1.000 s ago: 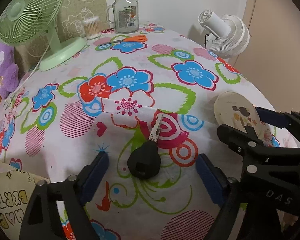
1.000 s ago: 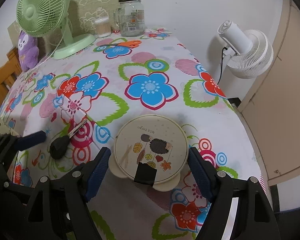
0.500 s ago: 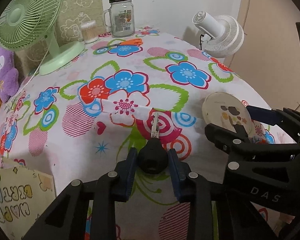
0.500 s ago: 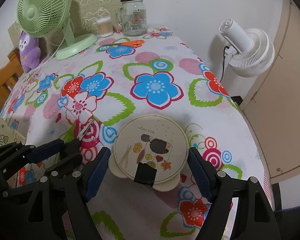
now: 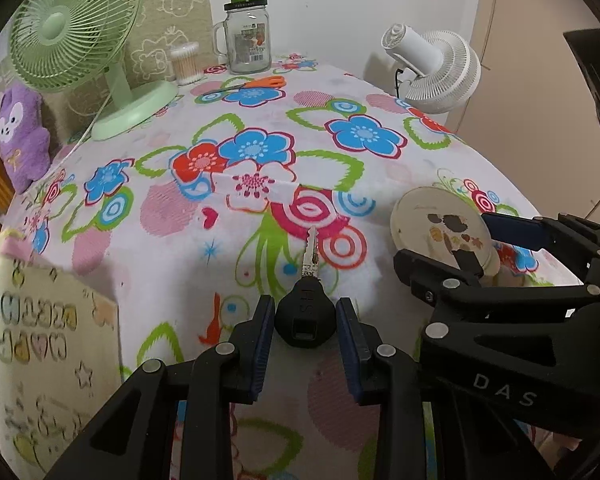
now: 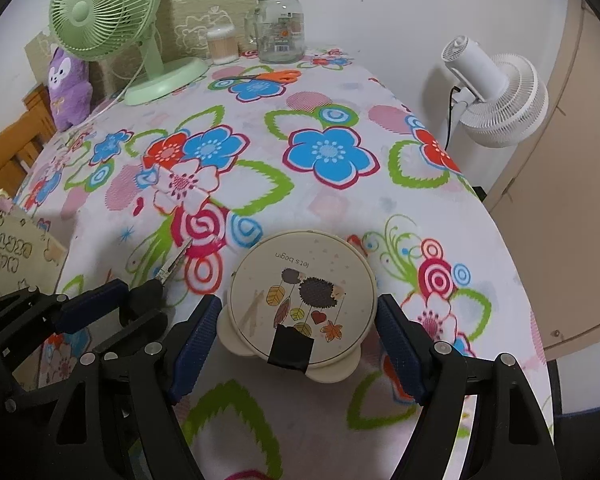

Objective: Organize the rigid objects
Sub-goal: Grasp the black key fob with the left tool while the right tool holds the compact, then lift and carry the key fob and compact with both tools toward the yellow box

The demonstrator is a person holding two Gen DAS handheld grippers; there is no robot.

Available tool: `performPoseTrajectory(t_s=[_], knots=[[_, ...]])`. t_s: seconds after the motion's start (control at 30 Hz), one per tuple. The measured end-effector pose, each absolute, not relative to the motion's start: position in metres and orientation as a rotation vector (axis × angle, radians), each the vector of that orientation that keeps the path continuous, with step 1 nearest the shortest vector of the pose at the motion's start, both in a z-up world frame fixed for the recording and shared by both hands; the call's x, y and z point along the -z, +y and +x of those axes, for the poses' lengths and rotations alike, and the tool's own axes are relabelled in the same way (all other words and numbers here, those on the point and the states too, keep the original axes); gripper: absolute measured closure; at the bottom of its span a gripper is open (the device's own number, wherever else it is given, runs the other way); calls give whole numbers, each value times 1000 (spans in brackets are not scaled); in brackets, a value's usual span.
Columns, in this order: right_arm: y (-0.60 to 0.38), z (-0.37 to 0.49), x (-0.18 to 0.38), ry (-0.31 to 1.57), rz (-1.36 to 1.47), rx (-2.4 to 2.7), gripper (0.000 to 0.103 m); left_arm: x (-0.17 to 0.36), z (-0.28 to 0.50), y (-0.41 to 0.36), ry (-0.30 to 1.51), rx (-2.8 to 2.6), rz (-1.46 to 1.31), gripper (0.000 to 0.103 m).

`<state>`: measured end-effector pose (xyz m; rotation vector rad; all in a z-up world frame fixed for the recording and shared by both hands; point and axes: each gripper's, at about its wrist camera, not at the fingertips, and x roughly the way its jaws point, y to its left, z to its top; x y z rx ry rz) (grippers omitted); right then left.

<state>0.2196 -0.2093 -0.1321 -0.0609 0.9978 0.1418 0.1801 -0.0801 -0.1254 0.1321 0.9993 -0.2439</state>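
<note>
- Flowery cloth over the table [image 5: 260,128], white wall behind, and a lot of clutter along the far edge: green fan [image 5: 76,28] far left, glass jar [image 5: 247,36] with a green lid, a tub of cotton swabs [image 5: 186,62], orange scissors [image 5: 256,84], plus a white fan [image 5: 436,68] off the far right corner.
- Left claw [image 5: 305,332] is clamped narrow on the black head of the key [image 5: 306,316], metal blade sticking out away from the camera. Looks like the blade tip is just off the cloth or barely on it, can't really tell.
- Right claw [image 6: 296,328] sits wide around the round lidded box [image 6: 302,300] (hedgehog picture, black tape on the near edge). The pads are right at its sides, but I honestly can't tell if they're pressing or just framing it.
- The two claws are really close together near the front edge of the table, box just right of the key.
- What I'd worry about:
  - The key head is rounded and smooth, and the pads only catch its sides, so it could swivel or pop out if it's swung fast.
  - The blade could snag the soft cloth if it's dragged instead of lifted.
  - The box is wide for the claw, so an off-centre squeeze might tip it or skid it toward the near edge.
  - The claws could knock each other if both move at once.
- The birthday card [image 5: 40,320] near left is another thing to clip.
</note>
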Motion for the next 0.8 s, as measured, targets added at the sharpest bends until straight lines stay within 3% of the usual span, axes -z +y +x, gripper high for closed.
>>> performPoseTrajectory(t_s=[0.8], knots=[[-205, 155, 92, 917, -54, -137, 24, 86, 119, -74, 905, 239, 131, 72]])
